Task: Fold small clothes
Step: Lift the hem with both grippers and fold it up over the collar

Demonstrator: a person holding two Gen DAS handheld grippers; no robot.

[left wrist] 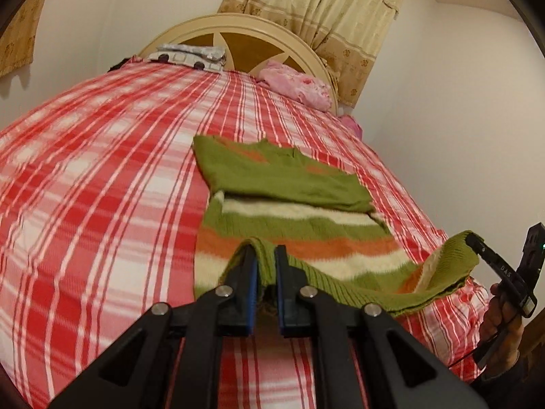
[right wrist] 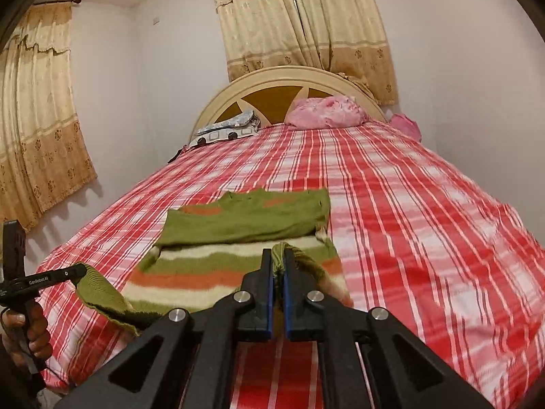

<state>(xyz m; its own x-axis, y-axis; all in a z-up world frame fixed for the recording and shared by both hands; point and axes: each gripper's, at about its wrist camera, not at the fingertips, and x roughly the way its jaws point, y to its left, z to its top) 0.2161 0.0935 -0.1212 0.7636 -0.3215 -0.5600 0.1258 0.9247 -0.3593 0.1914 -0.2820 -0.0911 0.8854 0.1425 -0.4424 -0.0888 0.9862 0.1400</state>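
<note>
Spread across a red-and-white plaid bedsheet (right wrist: 425, 204) on a wide bed, a small green knitted sweater with cream and orange stripes (left wrist: 289, 218) lay just ahead of both sets of jaws, its sleeves already folded across the chest and its neck end pointing away toward a cream arched headboard with brown wooden panels (right wrist: 272, 95). The long axis of the garment ran straight away from the jaws, from the ribbed green hem (left wrist: 340, 283) at the near end to the collar at the far end. That hem was off the sheet and strung between the two tools. The left gripper (left wrist: 265, 262) had its black fingers pressed together on one hem corner, with green rib knit bunched between the blue pads. The right gripper (right wrist: 278, 266) pinched the other corner in the same way, a tuft of green showing above its fingertips. In the left wrist view the right gripper appeared off to the side at about the same height, with the hem sagging in a shallow curve between the two.

Both corners seemed about equally far from the collar, so neither hand looked nearer. Judging from this, the coming move would likely carry the hem forward over the striped body toward the collar, with both hands travelling level to keep the fold square.

Beyond the sweater, a crumpled pink pillow (right wrist: 327, 110) and a grey-and-white patterned cushion (right wrist: 226, 129) rested against the headboard, with beige patterned curtains (right wrist: 306, 20) hanging behind.
</note>
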